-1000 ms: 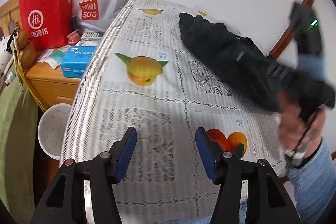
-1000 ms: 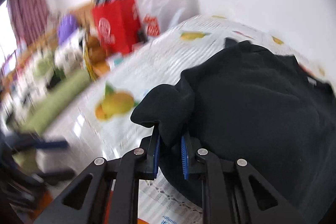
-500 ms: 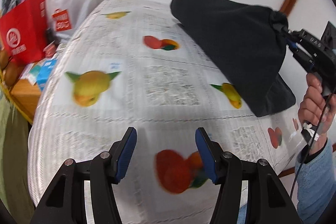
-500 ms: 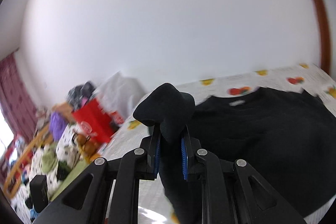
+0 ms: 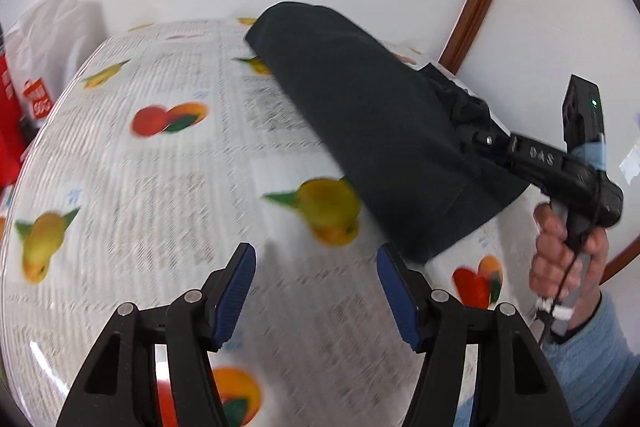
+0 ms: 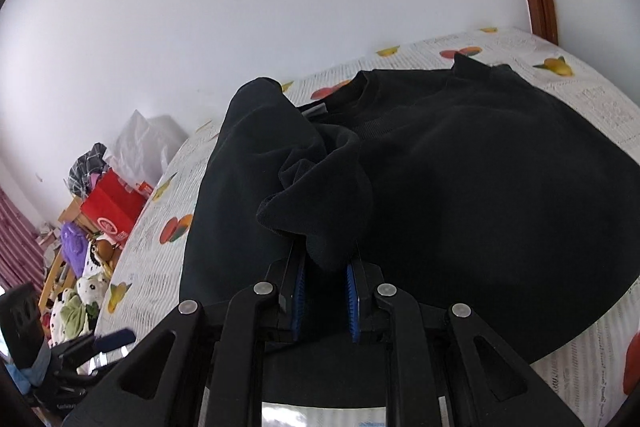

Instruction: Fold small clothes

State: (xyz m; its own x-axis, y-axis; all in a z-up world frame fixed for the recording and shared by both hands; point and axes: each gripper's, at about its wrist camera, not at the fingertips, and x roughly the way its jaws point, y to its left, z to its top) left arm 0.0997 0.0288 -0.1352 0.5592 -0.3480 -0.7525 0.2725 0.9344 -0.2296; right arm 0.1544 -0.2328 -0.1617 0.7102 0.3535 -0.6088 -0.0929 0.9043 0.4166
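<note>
The black shirt (image 6: pixel 460 187) lies spread on the fruit-print tablecloth (image 5: pixel 160 187), collar toward twelve o'clock in the right wrist view. One bunched corner of it is lifted and pinched between the blue pads of the right gripper (image 6: pixel 326 287), whose fingers are clamped on the cloth. The fold rises out of the jaws toward eleven o'clock, and the rest of the garment drapes away to three o'clock.

In the left wrist view the same shirt hangs as a dark sheet from one to four o'clock. Its raised edge is caught at the tip of the right gripper (image 5: pixel 486 141), which a hand (image 5: pixel 568 251) in a light blue sleeve (image 5: pixel 600 359) holds at four o'clock.

The left gripper (image 5: pixel 316 291) hovers over bare tablecloth with its fingers apart. They have just been opening wider, with nothing between them. The shirt's lower hem hangs just past its right finger at one o'clock, not touching.

At nine o'clock in the right wrist view, beyond the table edge, a red paper bag (image 6: pixel 114 207) stands with checked cloth (image 6: pixel 88 163) bunched at its top. A white plastic bag (image 6: pixel 148 143) is just behind it.
</note>
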